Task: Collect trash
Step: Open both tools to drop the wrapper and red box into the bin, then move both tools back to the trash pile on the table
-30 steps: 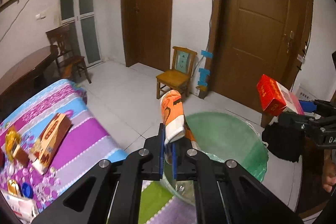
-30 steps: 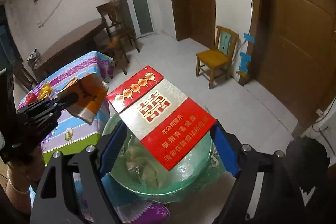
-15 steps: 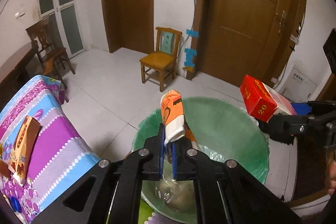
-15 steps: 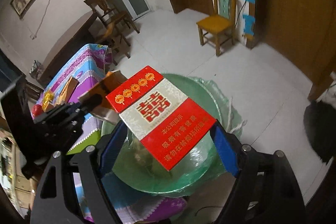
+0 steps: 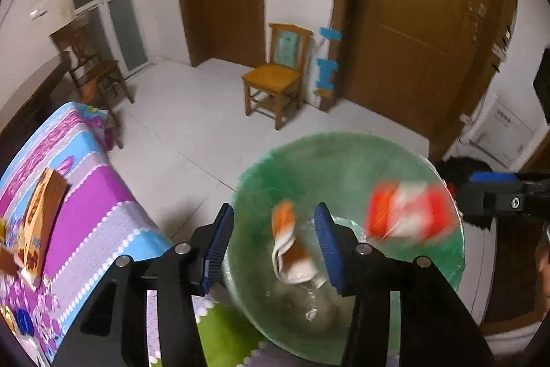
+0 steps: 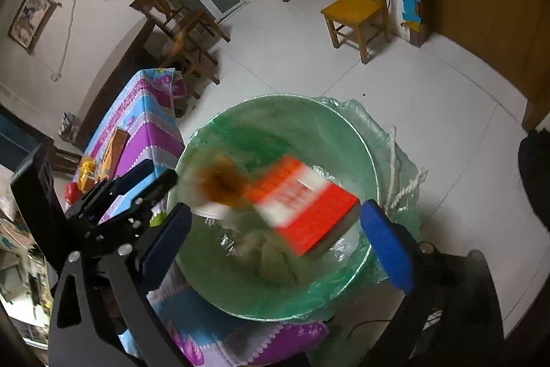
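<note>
1. The left gripper (image 5: 273, 250) has its two blue pads spread wide, and nothing is pinched between them
2. The orange and white wrapper (image 5: 288, 246) is in the gap between these pads, but it touches neither of them; it is blurred and it is over the inside of the green trash bin (image 5: 343, 160)
3. In the right wrist view the same wrapper (image 6: 220, 186) shows as a blurred orange-brown shape over the left part of the bin (image 6: 275, 112), just beside the red box
4. The right gripper (image 6: 275, 236) is also spread wide, one dark blue pad on the left and one bright blue pad on the right
5. The red and white box (image 6: 302, 205) is between the right gripper's pads, blurred and tilted, over the bin opening; whether its right edge touches the right pad I cannot tell
6. In the left wrist view the box (image 5: 409, 212) is a red and white blur over the right part of the bin, near the tip of the right gripper (image 5: 495, 195)
7. The bin has a thin green bag (image 6: 395, 140) as liner, and crumpled pale trash (image 6: 275, 257) lies at its bottom
8. The table with the purple and blue cloth (image 5: 89, 195) stands just beside the bin, on its left, and an orange packet (image 5: 41, 219) lies on it
9. A small wooden chair (image 5: 275, 81) stands further back on the white floor, near a brown door (image 5: 405, 23)
</note>
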A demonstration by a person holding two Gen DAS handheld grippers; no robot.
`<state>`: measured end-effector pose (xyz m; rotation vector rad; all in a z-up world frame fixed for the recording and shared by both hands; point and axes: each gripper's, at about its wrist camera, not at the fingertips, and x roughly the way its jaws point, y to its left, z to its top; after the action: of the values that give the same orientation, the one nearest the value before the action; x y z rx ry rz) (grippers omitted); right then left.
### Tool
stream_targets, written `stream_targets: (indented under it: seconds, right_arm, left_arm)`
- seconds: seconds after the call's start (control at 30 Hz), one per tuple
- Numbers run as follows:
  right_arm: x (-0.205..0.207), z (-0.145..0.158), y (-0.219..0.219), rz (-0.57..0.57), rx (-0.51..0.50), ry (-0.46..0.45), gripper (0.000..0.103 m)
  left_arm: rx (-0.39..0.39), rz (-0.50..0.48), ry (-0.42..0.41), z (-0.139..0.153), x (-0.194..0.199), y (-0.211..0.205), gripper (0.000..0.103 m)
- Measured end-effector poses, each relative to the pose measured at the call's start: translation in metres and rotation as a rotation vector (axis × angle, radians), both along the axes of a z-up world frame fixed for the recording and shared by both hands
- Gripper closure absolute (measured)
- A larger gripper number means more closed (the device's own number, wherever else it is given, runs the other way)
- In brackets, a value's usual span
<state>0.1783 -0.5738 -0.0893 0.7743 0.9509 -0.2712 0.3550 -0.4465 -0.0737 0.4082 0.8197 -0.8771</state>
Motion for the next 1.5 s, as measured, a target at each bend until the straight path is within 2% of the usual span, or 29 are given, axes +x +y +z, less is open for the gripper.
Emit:
stream_targets:
  seconds: [0.2,0.27,0.37,0.6,0.8,1.0,1.1,1.33,1.5]
  right_arm:
    - [-0.010,0.006,-0.005,-0.020,0.000,-0.020,0.008]
    - [-0.013,0.011,-0.004,-0.024,-0.012,-0.032,0.008]
    - [-0.014,0.016,-0.001,-0.020,-0.014,-0.045,0.008]
    - [-0.015,0.031,0.016,-0.024,-0.077,-0.069,0.008]
    - [-0.024,0.046,0.042,-0.057,-0.243,-0.114,0.008]
    - [-0.036,0.069,0.089,-0.088,-0.539,-0.213,0.008]
    - [-0.043,0.080,0.111,-0.108,-0.651,-0.283,0.008]
    - [-0.052,0.093,0.149,-0.163,-0.809,-0.413,0.008]
    - [-0.046,0.097,0.177,-0.143,-0.880,-0.472,0.008]
  left_arm:
    - [-0.015,0.005,-0.017,0.002,-0.001,0.015,0.053]
    - [-0.020,0.005,-0.021,0.003,-0.003,0.018,0.048]
    - [-0.017,0.000,-0.042,0.004,-0.010,0.022,0.047]
    - [-0.035,-0.002,-0.051,0.011,-0.030,0.033,0.045]
    - [-0.060,0.037,-0.073,0.020,-0.044,0.048,0.044]
    - [-0.077,0.129,-0.153,0.028,-0.057,0.082,0.040]
    - [-0.064,0.187,-0.201,0.031,-0.062,0.100,0.038]
    - [-0.071,0.303,-0.258,0.040,-0.063,0.150,0.037]
    - [-0.078,0.384,-0.289,0.048,-0.063,0.186,0.036]
